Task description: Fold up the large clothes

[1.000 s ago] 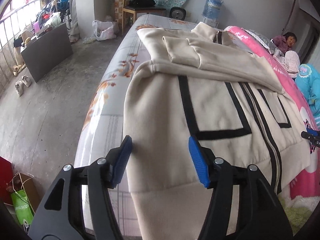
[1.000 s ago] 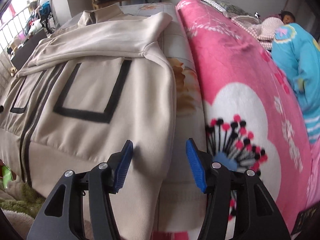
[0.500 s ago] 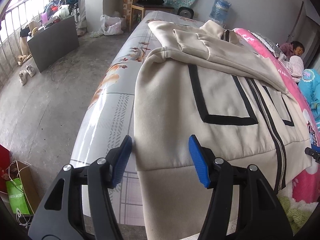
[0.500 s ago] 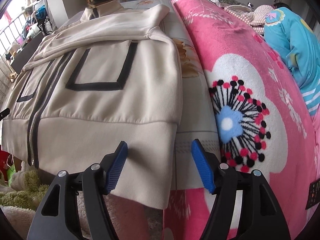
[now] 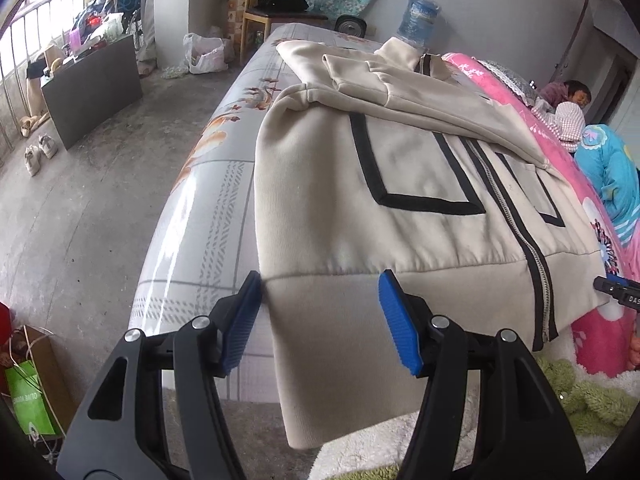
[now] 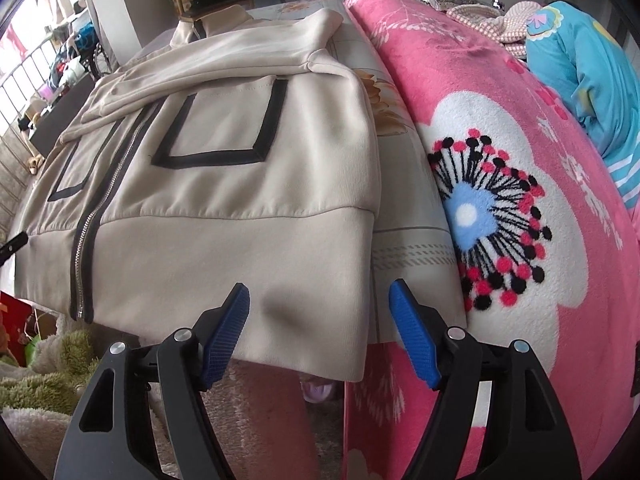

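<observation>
Left gripper (image 5: 320, 312) and right gripper (image 6: 320, 312): black angular arms, silver screws, ribbed blue pads (image 5: 398, 330).

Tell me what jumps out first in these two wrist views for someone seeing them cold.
A cream jacket with black-outlined pockets and a centre zip lies spread on the bed, sleeves folded across its chest and its hem hanging over the near edge. Beside it on the bed is a bright pink flowered blanket. Each open hand-held gripper, left and right, frames a hem corner without pinching it.
</observation>
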### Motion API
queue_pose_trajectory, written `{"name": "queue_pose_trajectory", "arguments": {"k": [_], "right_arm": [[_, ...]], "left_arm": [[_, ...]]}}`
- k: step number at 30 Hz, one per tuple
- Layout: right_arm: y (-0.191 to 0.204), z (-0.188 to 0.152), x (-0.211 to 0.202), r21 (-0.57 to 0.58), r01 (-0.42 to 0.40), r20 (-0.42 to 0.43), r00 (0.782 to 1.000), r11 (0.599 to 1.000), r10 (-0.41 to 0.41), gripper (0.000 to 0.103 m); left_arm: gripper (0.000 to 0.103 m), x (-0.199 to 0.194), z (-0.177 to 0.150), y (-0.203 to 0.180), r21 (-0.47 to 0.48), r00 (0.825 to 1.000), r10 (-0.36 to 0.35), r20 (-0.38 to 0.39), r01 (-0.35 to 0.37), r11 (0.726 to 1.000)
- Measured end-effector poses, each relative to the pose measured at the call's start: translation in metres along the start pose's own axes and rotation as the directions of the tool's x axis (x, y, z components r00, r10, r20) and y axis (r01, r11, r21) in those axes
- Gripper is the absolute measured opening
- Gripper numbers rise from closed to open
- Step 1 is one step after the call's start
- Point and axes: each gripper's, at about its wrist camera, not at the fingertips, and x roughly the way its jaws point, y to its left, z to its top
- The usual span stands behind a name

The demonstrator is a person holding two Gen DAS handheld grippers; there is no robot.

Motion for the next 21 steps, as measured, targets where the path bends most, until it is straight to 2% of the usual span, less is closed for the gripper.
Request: {"name": "queue_pose_trajectory", "arguments": {"k": [2, 4, 9, 11, 13, 15, 18, 21], "right_arm": [[-0.001, -0.002, 0.001, 0.013, 0.000, 0.004, 1.000, 1.000, 0.000, 0.060], [-0.003, -0.003, 0.002, 0.025, -0.009, 0.001, 1.000, 1.000, 0.009, 0.047], [-0.002, -0.008, 0.000, 0.019, -0.008, 0.009, 1.000, 1.000, 0.007, 0.035], [-0.003, -0.009, 0.000, 0.012, 0.001, 0.015, 1.000, 1.000, -0.001, 0.029], [-0.006, -0.010, -0.001, 0.016, 0.008, 0.021, 1.000, 1.000, -0.008, 0.015], [-0.011, -0.009, -0.006, 0.031, -0.011, 0.033, 0.999, 0.999, 0.010, 0.009], [-0.013, -0.009, -0.012, 0.028, -0.017, 0.047, 0.999, 0.999, 0.015, 0.008], [-0.014, -0.010, -0.009, 0.027, -0.007, 0.029, 1.000, 1.000, 0.007, 0.009]], "left_arm": [[0.057, -0.004, -0.007, 0.006, -0.049, 0.999, -0.044, -0.001, 0.043, 0.998], [0.055, -0.008, -0.015, 0.006, -0.075, 0.999, -0.050, 0.005, 0.051, 0.996], [0.034, -0.012, -0.028, 0.002, -0.081, 1.000, -0.003, 0.004, 0.003, 0.997], [0.023, -0.012, -0.029, 0.003, -0.083, 0.999, 0.032, 0.002, -0.032, 0.996], [0.013, -0.012, -0.029, 0.006, -0.102, 0.999, 0.040, 0.000, -0.039, 0.994], [0.006, -0.016, -0.028, 0.007, -0.105, 0.999, 0.031, 0.009, -0.030, 0.994], [0.005, -0.023, -0.026, -0.001, -0.056, 0.998, 0.060, 0.023, -0.059, 0.997], [0.005, -0.022, -0.025, -0.008, -0.016, 0.995, 0.101, 0.004, -0.101, 0.995]]}}
